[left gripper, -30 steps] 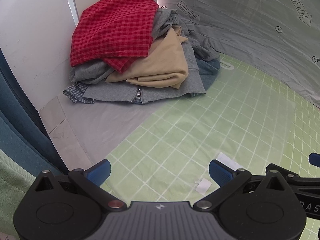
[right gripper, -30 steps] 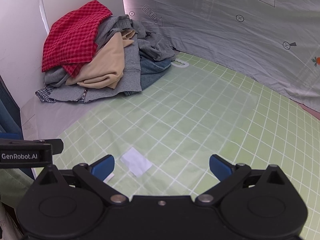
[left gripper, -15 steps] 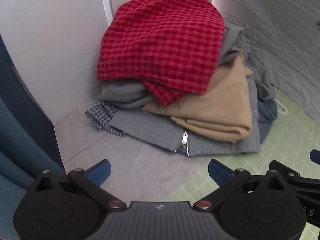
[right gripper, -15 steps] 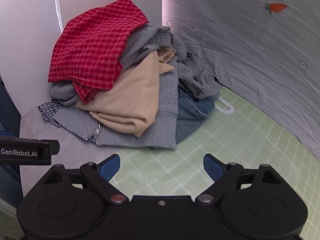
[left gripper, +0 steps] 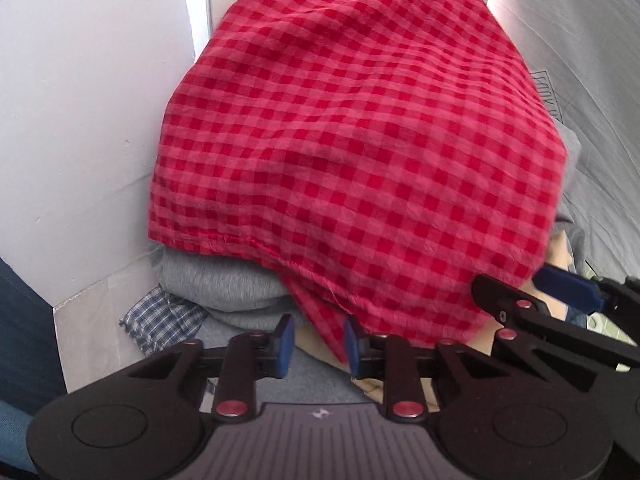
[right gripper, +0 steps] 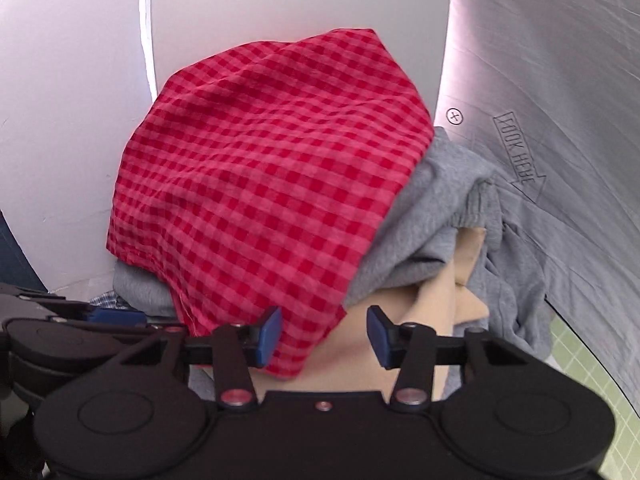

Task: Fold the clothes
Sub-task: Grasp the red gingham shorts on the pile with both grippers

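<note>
A red checked cloth (left gripper: 360, 152) tops a heap of clothes in the corner, over a grey garment (left gripper: 224, 284) and a beige one (right gripper: 440, 300). My left gripper (left gripper: 318, 340) is at the cloth's lower hanging corner, its jaws narrowed but still apart; the cloth's edge touches the right finger. My right gripper (right gripper: 323, 334) is also partly closed, with the red checked cloth's (right gripper: 272, 184) bottom corner hanging between its fingers and a gap beside it. Each gripper shows at the edge of the other's view.
White walls (left gripper: 80, 120) close the corner on the left and behind. A grey printed sheet (right gripper: 540, 80) hangs at the right. A blue checked garment (left gripper: 160, 320) pokes out at the heap's lower left. The green grid mat (right gripper: 580, 340) shows at far right.
Both grippers have moved forward from the green mat right up to the heap. Their jaws have narrowed from wide open around the red cloth's lower corner.
</note>
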Available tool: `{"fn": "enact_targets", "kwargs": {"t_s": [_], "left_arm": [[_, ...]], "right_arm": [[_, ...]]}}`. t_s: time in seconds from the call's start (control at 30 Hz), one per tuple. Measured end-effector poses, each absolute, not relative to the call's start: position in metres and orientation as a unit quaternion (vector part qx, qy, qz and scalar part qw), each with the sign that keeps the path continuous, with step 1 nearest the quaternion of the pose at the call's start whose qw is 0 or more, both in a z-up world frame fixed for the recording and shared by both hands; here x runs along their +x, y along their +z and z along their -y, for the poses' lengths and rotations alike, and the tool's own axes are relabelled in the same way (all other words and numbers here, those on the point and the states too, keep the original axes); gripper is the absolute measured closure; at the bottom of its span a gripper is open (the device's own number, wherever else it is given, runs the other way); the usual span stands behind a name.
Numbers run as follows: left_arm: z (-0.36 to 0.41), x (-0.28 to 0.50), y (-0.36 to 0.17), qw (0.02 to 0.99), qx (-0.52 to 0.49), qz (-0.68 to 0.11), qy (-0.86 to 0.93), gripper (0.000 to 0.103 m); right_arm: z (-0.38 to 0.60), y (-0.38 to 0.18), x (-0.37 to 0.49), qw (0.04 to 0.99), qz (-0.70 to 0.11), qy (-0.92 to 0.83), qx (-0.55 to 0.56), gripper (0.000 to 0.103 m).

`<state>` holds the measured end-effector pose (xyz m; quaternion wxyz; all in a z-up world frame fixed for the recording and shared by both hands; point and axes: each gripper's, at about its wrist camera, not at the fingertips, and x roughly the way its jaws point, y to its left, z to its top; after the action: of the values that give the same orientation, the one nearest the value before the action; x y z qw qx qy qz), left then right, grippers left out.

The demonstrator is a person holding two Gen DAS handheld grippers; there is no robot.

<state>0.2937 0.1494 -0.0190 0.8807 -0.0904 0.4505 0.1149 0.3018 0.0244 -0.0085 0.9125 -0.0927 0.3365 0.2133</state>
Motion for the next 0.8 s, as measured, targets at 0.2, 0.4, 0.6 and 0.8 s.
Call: {"fn": "enact_targets", "kwargs": {"t_s": [0.2,0.4,0.6,0.8], "left_arm": [[-0.153,0.312,-0.021,0.888,-0.101,-0.441,0.08,0.103],[-0.138,0.302,-0.015,0.896,-0.105,-0.429,0.051,0.103],[-0.123,0.284,-0.009,0.9,-0.109,-0.421,0.028,0.103],[-0.102,0.244,-0.001,0.901,-0.091,-0.423,0.025,0.103]], "right_arm": [[-0.024,-0.015,0.311,0.909,-0.334,0.239,-0.074,0.1],[-0.014,-0.013,0.297,0.915,-0.319,0.238,-0.073,0.103],[0.001,-0.007,0.272,0.924,-0.306,0.216,-0.075,0.103],[0.055,-0.002,0.236,0.937,-0.309,0.153,-0.047,0.103]]}}
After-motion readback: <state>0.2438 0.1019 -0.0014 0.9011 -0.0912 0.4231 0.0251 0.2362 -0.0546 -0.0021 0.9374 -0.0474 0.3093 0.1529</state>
